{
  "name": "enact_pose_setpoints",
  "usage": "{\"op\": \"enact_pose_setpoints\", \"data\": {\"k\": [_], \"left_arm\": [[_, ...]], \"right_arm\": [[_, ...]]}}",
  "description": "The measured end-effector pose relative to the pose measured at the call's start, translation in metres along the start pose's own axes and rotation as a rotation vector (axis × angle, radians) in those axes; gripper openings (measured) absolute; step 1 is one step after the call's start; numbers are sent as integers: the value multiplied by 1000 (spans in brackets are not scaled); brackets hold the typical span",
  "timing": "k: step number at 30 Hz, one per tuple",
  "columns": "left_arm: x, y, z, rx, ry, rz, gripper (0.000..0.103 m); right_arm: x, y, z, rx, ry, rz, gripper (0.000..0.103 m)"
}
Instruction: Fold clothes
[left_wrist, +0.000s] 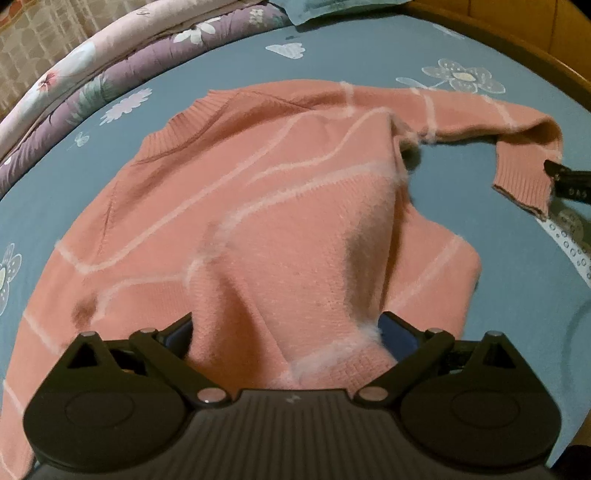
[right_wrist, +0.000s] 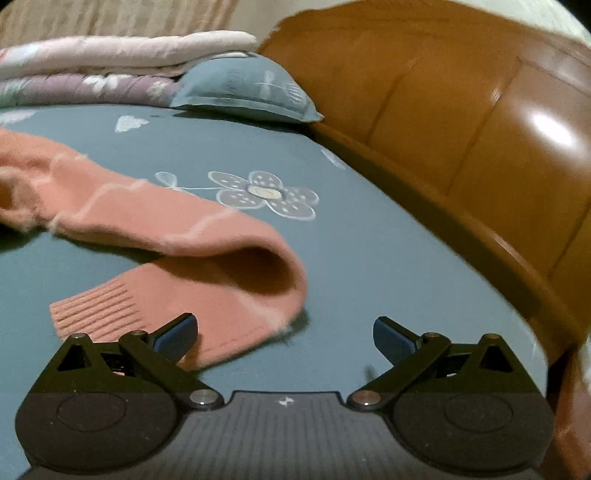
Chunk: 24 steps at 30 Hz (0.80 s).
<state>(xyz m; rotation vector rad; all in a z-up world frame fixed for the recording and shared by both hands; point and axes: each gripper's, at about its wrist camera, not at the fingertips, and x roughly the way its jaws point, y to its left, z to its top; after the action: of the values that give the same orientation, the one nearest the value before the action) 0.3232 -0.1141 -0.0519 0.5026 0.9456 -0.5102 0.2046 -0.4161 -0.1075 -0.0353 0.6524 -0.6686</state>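
I am looking down the left gripper (left_wrist: 286, 332) at the sweater (left_wrist: 236, 206), which is lying spread on the bed (left_wrist: 229, 62), collar toward the far left, hem running under my camera. A raised ridge of the body fabric is running straight into the gap between the fingers (left_wrist: 181, 332); they are standing wide apart with knit filling the space between them, so I am reading this gripper as parted around the fold, not clamped on it, though I cannot tell whether the pads are touching the cloth.

The sleeve (left_wrist: 480, 114) is stretching away to the right from the shoulder, its long axis lying across the bed, then doubling back at a loop so that the cuff (left_wrist: 524, 177) is pointing toward me. The right gripper (left_wrist: 569, 184) is showing at the frame edge just beside that cuff.

From the right wrist view, the right gripper (right_wrist: 284, 332) is spread wide and holding nothing. The cuff (right_wrist: 96, 306) is lying ahead and to its left, ribbing toward the left finger (right_wrist: 177, 332), which is overlapping the sleeve's edge in the view; I cannot tell if it is touching. Only bare bed is sitting between the fingertips. The headboard (right_wrist: 461, 129) is rising close on the right.

My judgement: the right gripper is the nearer one to the cuff, and it is needing a shift left before closing, then a carry across toward the body
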Motion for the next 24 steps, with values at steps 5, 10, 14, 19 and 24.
{"op": "enact_pose_setpoints", "data": {"k": [5, 10, 14, 19, 24], "left_arm": [[2, -5, 0, 16, 18, 21, 99], [3, -8, 3, 16, 35, 35, 99], [3, -9, 4, 3, 39, 47, 99], [3, -7, 4, -14, 39, 53, 99], [2, -7, 5, -24, 40, 57, 99]], "right_arm": [[27, -11, 8, 123, -5, 19, 103], [53, -13, 18, 34, 16, -54, 103], [65, -39, 20, -7, 25, -116, 103], [72, -37, 32, -261, -88, -222, 103], [60, -40, 67, -352, -230, -344, 103]]}}
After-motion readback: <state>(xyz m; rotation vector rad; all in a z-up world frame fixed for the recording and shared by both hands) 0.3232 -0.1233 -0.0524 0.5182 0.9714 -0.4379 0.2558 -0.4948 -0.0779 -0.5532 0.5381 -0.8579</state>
